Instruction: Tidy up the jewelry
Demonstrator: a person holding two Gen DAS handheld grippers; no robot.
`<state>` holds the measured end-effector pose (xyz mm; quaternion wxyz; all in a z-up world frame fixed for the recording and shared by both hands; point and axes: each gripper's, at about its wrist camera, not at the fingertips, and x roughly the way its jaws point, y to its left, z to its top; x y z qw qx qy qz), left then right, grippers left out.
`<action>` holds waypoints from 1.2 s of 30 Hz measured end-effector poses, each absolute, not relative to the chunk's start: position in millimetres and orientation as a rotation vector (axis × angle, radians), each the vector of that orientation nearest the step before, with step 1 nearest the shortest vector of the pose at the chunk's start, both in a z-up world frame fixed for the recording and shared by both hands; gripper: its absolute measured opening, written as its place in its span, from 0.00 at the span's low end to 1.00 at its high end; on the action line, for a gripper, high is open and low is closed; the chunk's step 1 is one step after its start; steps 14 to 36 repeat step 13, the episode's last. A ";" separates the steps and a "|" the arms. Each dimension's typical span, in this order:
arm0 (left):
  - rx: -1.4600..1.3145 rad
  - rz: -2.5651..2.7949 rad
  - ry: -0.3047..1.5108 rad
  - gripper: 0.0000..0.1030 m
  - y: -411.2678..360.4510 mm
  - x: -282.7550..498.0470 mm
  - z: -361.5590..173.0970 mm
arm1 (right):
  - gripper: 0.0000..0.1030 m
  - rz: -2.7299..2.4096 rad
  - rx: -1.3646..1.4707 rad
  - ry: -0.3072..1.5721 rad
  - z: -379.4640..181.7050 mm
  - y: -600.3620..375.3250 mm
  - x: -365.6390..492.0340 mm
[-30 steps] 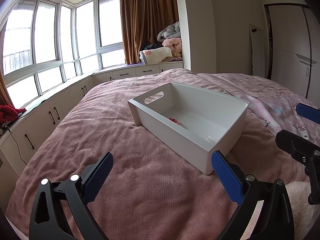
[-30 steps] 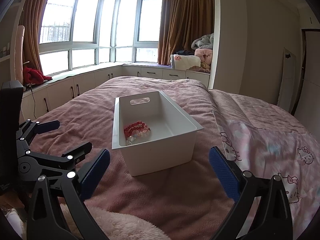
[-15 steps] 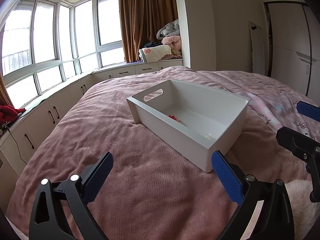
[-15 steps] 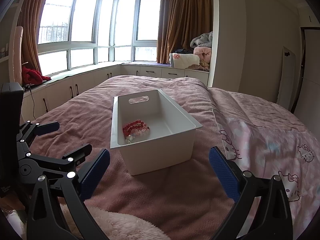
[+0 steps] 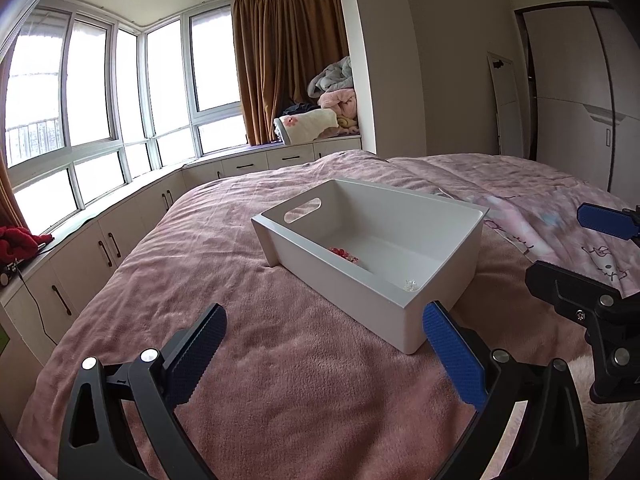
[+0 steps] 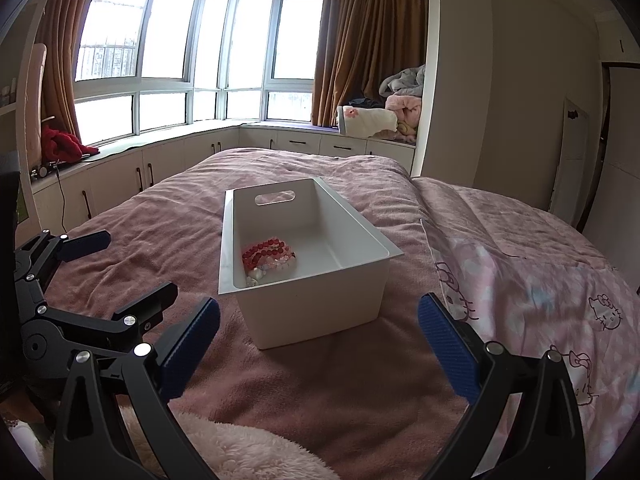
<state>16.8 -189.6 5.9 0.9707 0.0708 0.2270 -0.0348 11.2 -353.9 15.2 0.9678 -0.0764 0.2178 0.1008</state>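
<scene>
Both the left claw (image 5: pixel 324 354) and right claw (image 6: pixel 319 338) stay wide open and empty, having drawn slightly back from the white bin (image 6: pixel 362 296) on the bed (image 5: pixel 280 376), where the beaded bracelets (image 6: pixel 267 255) already lie, so the job looks nearly finished.

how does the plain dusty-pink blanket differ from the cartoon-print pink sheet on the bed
The plain dusty-pink blanket is darker, plush and unpatterned; the cartoon-print pink sheet is paler, smoother and printed. The white plastic bin sits on the blanket, not the sheet. Both cover the bed, side by side.
</scene>
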 end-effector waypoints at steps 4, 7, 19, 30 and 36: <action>0.152 -0.059 0.463 0.96 -190.5 18.2 4.3 | 0.95 0.206 -0.152 0.452 13.6 -354.6 13.9; 0.161 -0.068 0.489 0.96 -191.9 21.7 1.8 | 0.95 0.208 -0.155 0.460 13.6 -353.7 15.6; 0.180 -0.069 0.492 0.96 -195.2 21.1 1.4 | 0.95 0.203 -0.158 0.456 13.9 -352.9 14.9; 0.180 -0.069 0.492 0.96 -195.2 21.1 1.4 | 0.95 0.203 -0.158 0.456 13.9 -352.9 14.9; 0.180 -0.069 0.492 0.96 -195.2 21.1 1.4 | 0.95 0.203 -0.158 0.456 13.9 -352.9 14.9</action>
